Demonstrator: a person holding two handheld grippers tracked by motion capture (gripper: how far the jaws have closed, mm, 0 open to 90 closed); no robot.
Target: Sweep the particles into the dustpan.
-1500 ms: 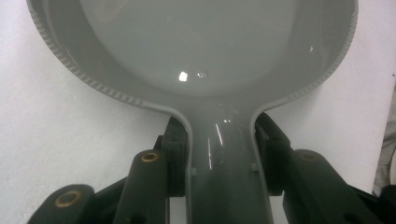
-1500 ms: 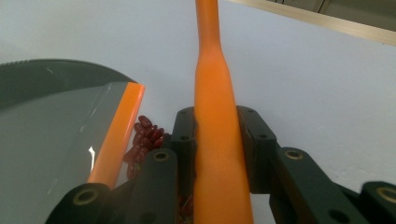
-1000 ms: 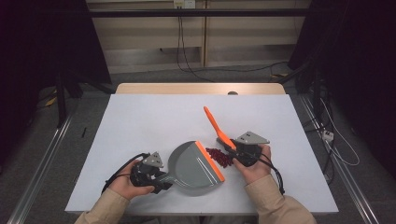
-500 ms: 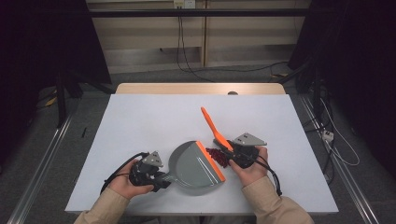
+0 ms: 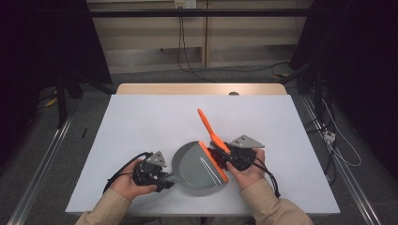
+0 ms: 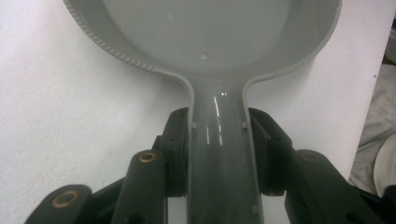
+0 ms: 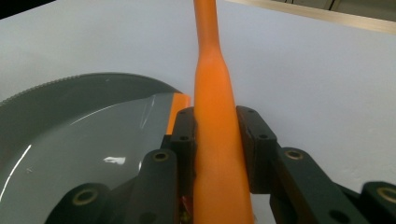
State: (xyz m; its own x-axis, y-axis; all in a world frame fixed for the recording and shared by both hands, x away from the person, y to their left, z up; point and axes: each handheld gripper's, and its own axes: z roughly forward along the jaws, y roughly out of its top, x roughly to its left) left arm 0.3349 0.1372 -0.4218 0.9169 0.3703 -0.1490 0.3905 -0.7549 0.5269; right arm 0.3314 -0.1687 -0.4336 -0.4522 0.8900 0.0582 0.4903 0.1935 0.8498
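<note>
Near the table's front edge, left gripper clamps dustpan handle flat; right gripper clamps brush handle at its lip, probably for sweeping.

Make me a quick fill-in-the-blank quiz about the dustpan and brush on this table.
The left gripper is shut on the dustpan's ____.
The brush handle held in the right gripper is coloured ____.
The dustpan's front lip is orange; its body is ____.

Missing words: handle; orange; grey
</note>
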